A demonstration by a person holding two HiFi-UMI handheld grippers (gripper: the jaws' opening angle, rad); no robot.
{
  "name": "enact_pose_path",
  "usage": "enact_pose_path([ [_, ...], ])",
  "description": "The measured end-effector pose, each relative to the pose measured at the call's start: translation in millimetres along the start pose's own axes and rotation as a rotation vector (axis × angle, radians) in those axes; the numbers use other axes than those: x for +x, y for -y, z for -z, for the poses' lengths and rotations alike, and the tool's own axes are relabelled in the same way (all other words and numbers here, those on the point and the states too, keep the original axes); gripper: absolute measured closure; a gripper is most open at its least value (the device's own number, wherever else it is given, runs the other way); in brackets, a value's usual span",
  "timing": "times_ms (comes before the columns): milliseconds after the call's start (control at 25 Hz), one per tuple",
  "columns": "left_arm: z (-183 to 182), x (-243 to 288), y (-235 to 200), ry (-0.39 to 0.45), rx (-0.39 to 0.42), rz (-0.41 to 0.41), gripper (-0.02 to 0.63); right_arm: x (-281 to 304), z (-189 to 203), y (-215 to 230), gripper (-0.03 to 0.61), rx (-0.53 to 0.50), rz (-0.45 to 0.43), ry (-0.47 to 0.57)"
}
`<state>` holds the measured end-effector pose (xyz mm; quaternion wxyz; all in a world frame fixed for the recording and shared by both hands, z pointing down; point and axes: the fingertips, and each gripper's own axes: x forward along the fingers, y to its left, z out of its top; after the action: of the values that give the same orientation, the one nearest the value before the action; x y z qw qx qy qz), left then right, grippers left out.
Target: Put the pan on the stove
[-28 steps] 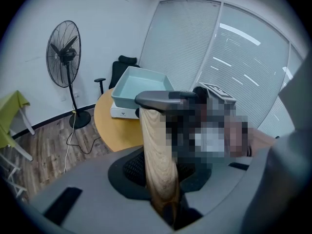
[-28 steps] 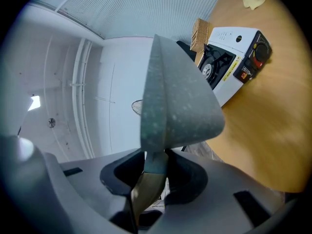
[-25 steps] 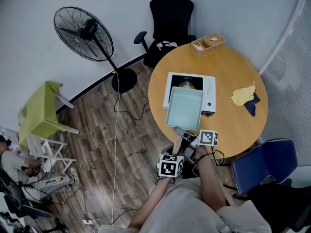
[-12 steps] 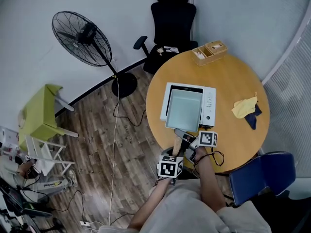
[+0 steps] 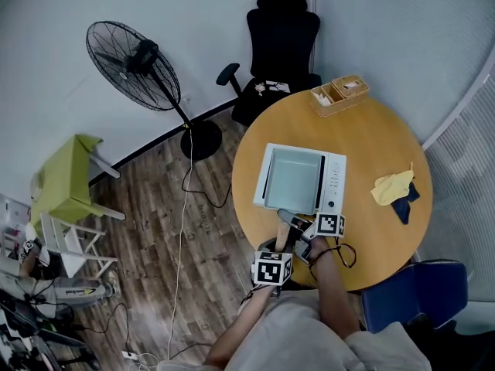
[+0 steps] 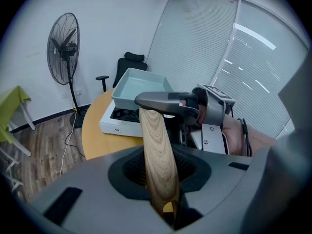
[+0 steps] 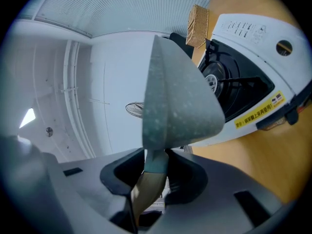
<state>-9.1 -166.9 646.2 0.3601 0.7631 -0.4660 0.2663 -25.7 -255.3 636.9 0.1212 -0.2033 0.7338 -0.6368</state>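
In the head view, your left claw (image 5: 278, 246) and right claw (image 5: 304, 229) meet at the near edge of the round wooden desk (image 5: 379, 134), both clenched on the light wooden handle (image 5: 281, 228) of the pale teal square pan (image 5: 294, 179). The left claw grips the handle's near end, and the right claw grips just beside it, nearer the pan body. The pan sits over the cooking surface of the white single-burner stove (image 5: 334, 181), leaving the control strip on the right uncovered. Whether its base touches the stove, you cannot tell from here. Farther back on the desk stands an open wooden box (image 5: 340, 93). A yellow cloth (image 5: 391, 185) lies on a dark blue cloth (image 5: 407, 204) at the right edge. On the floor are a black pedestal fan (image 5: 133, 56), a black office chair (image 5: 282, 33) and a lime green side table (image 5: 66, 178).

In the left gripper view, the handle runs up from between your jaws, which press on its end. The pan is beyond it, above the stove, and your right claw clamps on from the right.

In the right gripper view, your jaws close on the handle where wood meets the pan's grey-green neck. The speckled underside fills the middle, with the black burner grate (image 7: 222, 79) beside it.
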Motion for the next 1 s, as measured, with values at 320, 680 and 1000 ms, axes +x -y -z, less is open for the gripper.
enact_pose_path([
  [320, -8.3, 14.1, -6.1, 0.005, -0.016, -0.007, 0.505, 7.4, -10.0, 14.9, 0.443, 0.054, -0.001, -0.011],
  [680, -10.8, 32.5, -15.0, -0.035, -0.017, -0.015, 0.505, 15.2, -20.3, 33.8, 0.443, 0.100, 0.007, -0.009],
  [1000, -14.5, 45.3, -19.6, -0.064, -0.013, -0.011, 0.505, 17.1, -28.7, 49.1, 0.442, 0.142, 0.040, 0.010],
])
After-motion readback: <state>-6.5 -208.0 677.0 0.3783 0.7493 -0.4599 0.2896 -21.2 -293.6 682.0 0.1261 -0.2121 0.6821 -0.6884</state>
